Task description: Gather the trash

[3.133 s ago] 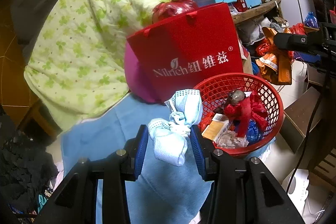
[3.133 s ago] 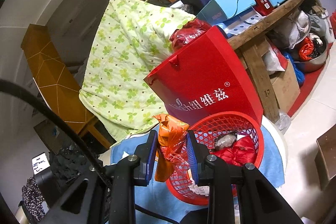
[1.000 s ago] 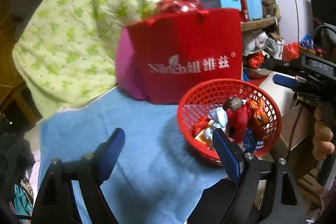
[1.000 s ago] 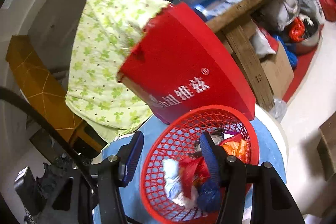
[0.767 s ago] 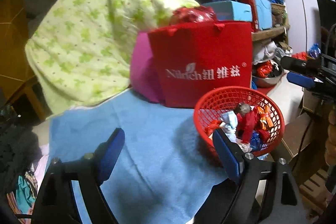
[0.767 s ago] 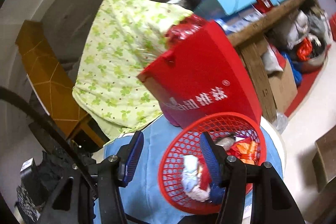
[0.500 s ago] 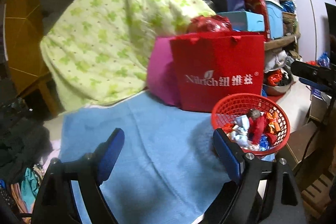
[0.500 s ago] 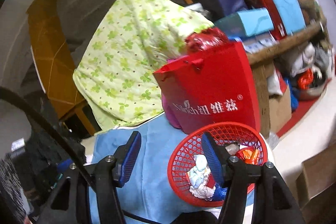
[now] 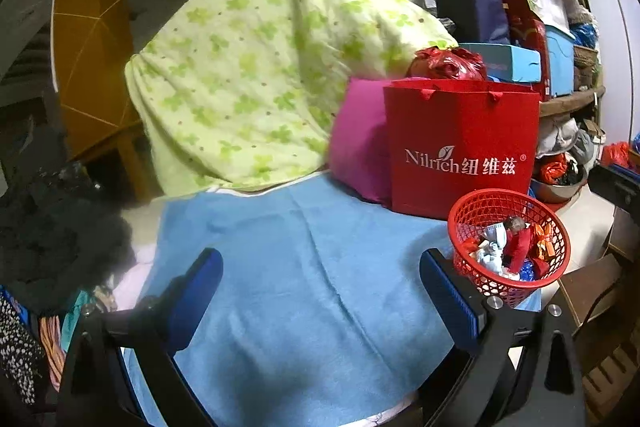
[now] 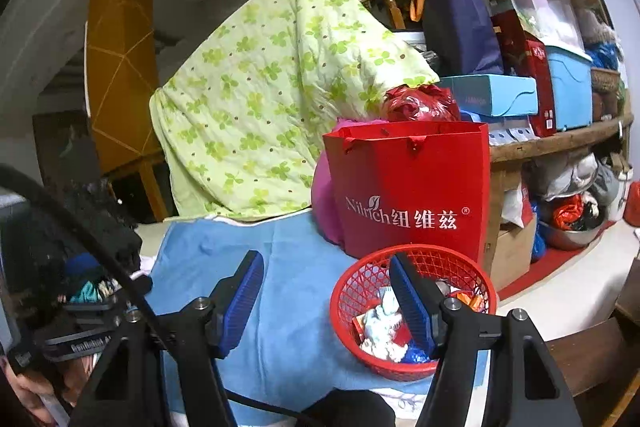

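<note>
Both our grippers, left and right, are opening with nothing between the fingers; the red basket of trash sits at the worktop's right, nearer our right gripper

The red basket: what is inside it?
The red basket holds crumpled trash: white and light-blue paper, red and orange wrappers, something blue. Whatever lies under that pile is covered.

Both wrist views are aimed slightly downward, from close by, over the blue cloth; the red basket and red bag are shared.
</note>
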Demonstrator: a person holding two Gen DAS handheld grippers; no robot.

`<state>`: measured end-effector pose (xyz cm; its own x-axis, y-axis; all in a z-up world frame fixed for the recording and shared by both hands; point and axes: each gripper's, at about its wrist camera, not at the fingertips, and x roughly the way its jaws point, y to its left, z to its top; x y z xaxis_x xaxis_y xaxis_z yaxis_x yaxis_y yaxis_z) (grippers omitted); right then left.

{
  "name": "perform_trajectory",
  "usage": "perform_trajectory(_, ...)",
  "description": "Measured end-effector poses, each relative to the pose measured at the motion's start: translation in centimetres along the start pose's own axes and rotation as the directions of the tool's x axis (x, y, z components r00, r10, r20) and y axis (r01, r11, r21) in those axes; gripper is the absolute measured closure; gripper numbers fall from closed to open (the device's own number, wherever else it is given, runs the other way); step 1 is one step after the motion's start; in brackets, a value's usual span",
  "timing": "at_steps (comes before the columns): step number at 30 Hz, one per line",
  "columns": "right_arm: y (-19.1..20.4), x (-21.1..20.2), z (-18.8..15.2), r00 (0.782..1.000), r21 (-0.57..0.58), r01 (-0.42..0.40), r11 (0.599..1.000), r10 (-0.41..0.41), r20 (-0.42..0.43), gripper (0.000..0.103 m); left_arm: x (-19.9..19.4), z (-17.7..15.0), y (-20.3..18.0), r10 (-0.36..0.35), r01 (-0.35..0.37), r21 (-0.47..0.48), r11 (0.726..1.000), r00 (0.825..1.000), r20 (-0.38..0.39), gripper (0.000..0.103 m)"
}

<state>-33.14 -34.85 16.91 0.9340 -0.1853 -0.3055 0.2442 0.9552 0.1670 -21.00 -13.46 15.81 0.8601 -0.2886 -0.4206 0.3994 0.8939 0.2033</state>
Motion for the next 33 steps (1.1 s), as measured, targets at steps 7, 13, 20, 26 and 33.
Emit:
perform_trajectory(7,1.8,-1.5,0.1,1.0,-0.036,-0.015,0.999,0.016,0.026,0.034,-1.7,-0.2,0.6,0.034,-0.034,-0.001,0.999,0.999,0.006,0.004)
perform_trajectory(13,3.0,-2.2,0.1,0.998,-0.064,-0.031,0.997,0.034,0.051,0.032,-2.6,-0.4,1.0,0.046,-0.046,-0.009,0.999,0.999,0.003,0.004)
perform_trajectory(20,3.4,-2.7,-0.1,0.997,-0.071,-0.049,0.996,0.053,0.057,0.032,-2.9,-0.6,1.0,0.058,-0.058,-0.012,0.998,0.998,-0.011,0.004)
perform_trajectory(26,3.3,-2.7,-0.2,0.997,-0.07,-0.049,0.996,0.053,0.056,0.032,-2.9,-0.6,0.9,0.064,-0.064,-0.017,0.998,0.998,-0.02,0.004)
perform_trajectory(33,2.9,-3.1,-0.2,0.997,-0.066,-0.044,0.997,0.048,0.061,0.031,-2.8,-0.8,0.7,0.077,-0.077,-0.012,0.997,0.997,-0.032,0.004)
